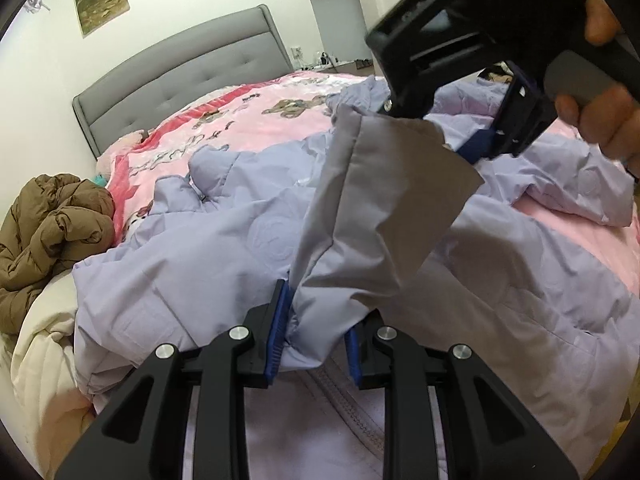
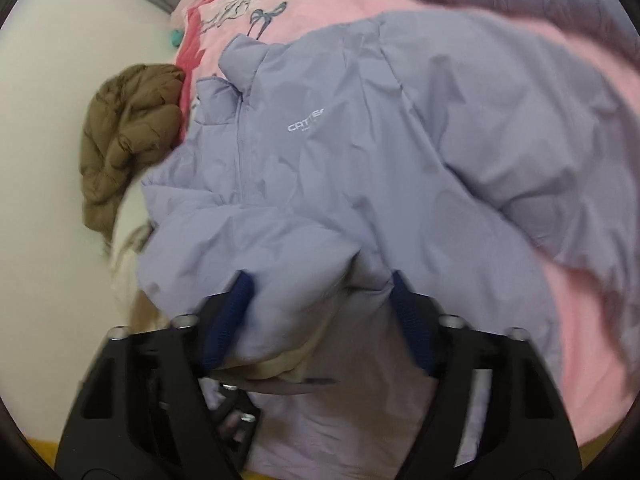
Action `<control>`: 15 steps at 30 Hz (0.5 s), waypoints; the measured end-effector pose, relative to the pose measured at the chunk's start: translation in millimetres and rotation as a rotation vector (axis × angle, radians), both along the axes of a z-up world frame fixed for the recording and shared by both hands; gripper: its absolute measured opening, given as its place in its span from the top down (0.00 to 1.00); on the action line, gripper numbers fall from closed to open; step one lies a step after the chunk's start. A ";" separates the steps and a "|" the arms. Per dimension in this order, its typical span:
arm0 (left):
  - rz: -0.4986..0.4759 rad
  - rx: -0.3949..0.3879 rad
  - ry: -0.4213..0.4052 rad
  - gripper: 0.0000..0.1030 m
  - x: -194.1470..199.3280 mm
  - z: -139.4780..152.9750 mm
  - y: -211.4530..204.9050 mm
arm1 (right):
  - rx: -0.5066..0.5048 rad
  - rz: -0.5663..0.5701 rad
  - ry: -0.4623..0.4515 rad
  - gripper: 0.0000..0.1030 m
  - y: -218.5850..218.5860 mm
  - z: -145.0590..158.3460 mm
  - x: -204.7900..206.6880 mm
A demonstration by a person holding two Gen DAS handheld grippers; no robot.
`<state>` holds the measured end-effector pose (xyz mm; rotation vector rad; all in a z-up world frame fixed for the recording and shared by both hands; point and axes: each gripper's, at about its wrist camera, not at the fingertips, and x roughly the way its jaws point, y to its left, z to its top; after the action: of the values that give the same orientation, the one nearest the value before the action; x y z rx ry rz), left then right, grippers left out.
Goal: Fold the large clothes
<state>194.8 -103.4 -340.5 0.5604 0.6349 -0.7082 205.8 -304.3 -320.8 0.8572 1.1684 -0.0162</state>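
Observation:
A large lilac puffer jacket (image 1: 224, 240) lies spread on the bed; it also shows in the right wrist view (image 2: 360, 152), chest logo up. My left gripper (image 1: 316, 336) is shut on a lifted fold of the jacket's hem. My right gripper (image 2: 320, 320) is shut on a bunched edge of the same jacket. In the left wrist view the right gripper (image 1: 452, 132) hangs above the jacket at the upper right, holding the other end of the raised flap (image 1: 384, 200). A person's fingers grip its handle.
A pink printed blanket (image 1: 248, 120) covers the bed. A brown puffer jacket (image 1: 52, 224) lies crumpled at the bed's left edge, also in the right wrist view (image 2: 128, 140). A grey padded headboard (image 1: 180, 76) stands behind. A cream duvet (image 1: 36, 344) lies at the lower left.

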 end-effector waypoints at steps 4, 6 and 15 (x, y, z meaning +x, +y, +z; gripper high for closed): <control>-0.017 0.053 -0.011 0.64 -6.5 -2.1 -7.6 | -0.044 0.049 -0.095 0.80 9.2 20.9 21.7; -0.036 0.034 -0.032 0.34 -15.0 4.2 -5.7 | -0.099 0.081 -0.170 0.82 11.7 44.7 38.3; 0.281 0.203 -0.071 0.23 21.9 5.1 72.3 | -0.359 0.232 -0.403 0.83 1.5 135.9 119.2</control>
<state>216.7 -31.1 -335.4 0.6647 0.7071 -0.3608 325.0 -302.8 -184.9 0.3798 0.8427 0.1289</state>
